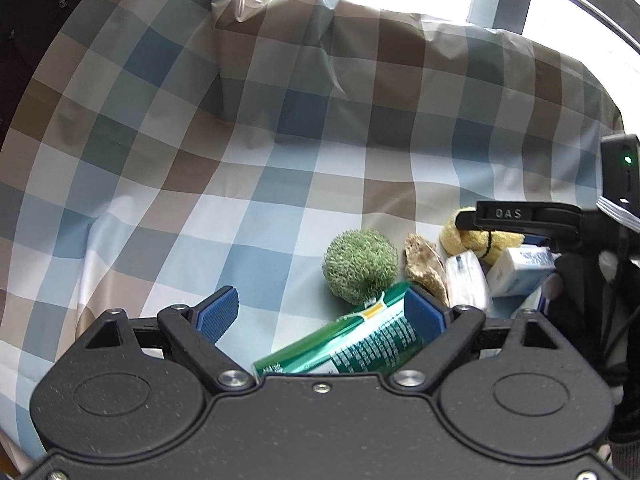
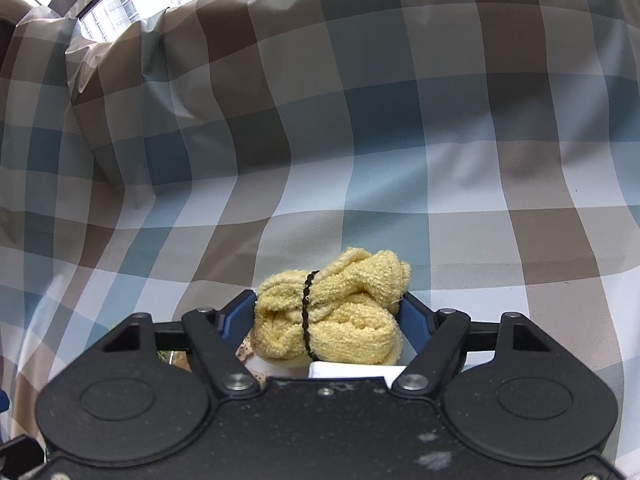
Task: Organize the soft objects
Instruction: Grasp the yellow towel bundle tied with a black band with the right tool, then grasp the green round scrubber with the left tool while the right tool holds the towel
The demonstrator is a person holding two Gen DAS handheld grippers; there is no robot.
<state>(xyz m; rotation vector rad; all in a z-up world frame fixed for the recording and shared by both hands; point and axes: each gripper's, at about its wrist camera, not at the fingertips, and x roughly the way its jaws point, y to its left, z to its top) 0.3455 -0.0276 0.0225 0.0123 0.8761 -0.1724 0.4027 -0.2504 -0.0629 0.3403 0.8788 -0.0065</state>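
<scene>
I am inside a checked fabric bin. My left gripper is open, its blue pads apart over a green packet on the bin floor. A fuzzy green ball lies just beyond it. My right gripper is shut on a yellow towel bundle tied with a black band; the bundle also shows in the left wrist view, under the right gripper's finger. A brown rough lump and white tissue packs lie beside it.
The bin's checked fabric walls rise all around, with bright windows above the rim. A white pack sits under the towel bundle. The left part of the bin floor is bare fabric.
</scene>
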